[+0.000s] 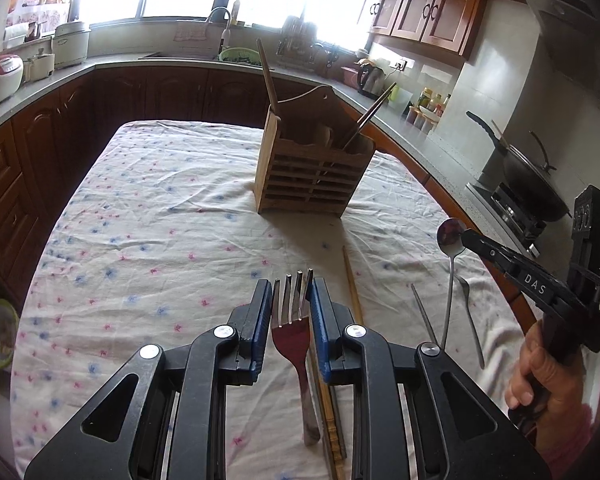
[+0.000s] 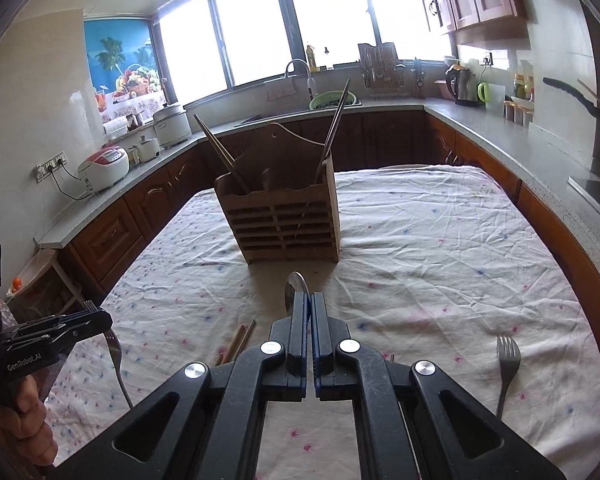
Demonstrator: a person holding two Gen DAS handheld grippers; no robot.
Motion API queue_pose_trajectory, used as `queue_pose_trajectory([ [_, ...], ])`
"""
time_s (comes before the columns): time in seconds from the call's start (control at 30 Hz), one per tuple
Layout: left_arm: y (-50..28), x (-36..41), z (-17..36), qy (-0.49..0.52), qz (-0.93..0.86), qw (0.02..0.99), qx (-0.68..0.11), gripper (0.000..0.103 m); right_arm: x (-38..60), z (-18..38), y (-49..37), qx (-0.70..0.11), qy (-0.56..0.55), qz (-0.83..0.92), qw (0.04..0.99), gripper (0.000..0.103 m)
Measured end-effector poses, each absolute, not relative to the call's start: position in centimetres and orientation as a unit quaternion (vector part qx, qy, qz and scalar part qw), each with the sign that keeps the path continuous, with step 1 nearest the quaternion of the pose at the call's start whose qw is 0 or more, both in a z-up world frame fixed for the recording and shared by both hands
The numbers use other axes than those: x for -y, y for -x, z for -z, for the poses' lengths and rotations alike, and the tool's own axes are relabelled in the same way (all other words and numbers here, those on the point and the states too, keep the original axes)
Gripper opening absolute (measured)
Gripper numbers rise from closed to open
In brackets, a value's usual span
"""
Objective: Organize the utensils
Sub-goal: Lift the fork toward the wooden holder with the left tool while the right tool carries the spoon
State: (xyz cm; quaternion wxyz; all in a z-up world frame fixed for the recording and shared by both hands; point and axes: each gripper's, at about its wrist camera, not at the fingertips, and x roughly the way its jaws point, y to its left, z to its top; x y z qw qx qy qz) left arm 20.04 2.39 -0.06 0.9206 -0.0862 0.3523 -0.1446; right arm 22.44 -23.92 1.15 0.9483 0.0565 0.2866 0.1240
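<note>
We saw a cloth-covered table (image 1: 148, 208) filling both frames, with a slatted wooden caddy (image 1: 312, 176) standing at upper centre. Our left gripper (image 1: 291, 292), at lower centre, had its jaws clamped on a steel fork (image 1: 296, 336) by the tines. Our right gripper (image 2: 310, 304) pinched 1 spoon (image 2: 294, 286) tight. We judged both light, stiff and slippery, best gripped at the neck.

The wooden holder (image 1: 312, 168) hides the lower ends of the chopsticks (image 1: 366, 118) standing in it. The spoon (image 2: 295, 289) shows only the top of its bowl above the right gripper (image 2: 310, 300); its handle is hidden there. The fork (image 1: 294, 332) handle disappears under the left gripper (image 1: 291, 300).
</note>
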Motion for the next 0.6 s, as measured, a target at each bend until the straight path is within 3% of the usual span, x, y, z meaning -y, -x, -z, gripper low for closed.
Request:
queue_pose_trajectory([
  [0.37,-18.9,-2.7,-1.6,0.083,0.137,0.93,-0.33,0.016,24.3,-3.9,-20.7,-0.251,-0.063,-0.134,0.957,0.001],
  [0.47,-18.8,-2.7,-2.1,0.087,0.143,0.93,-0.328,0.012,24.3,-4.4,-20.5,-0.244,-0.066,-0.137,0.958,0.001],
  [0.5,-18.7,-2.7,-2.2,0.088,0.146,0.929,-0.328,0.003,24.3,-4.5,-20.3,-0.241,-0.065,-0.137,0.959,0.001],
  [0.6,-18.6,-2.6,-2.4,0.091,0.152,0.929,-0.324,0.002,24.3,-5.0,-20.2,-0.235,-0.067,-0.139,0.96,0.001],
])
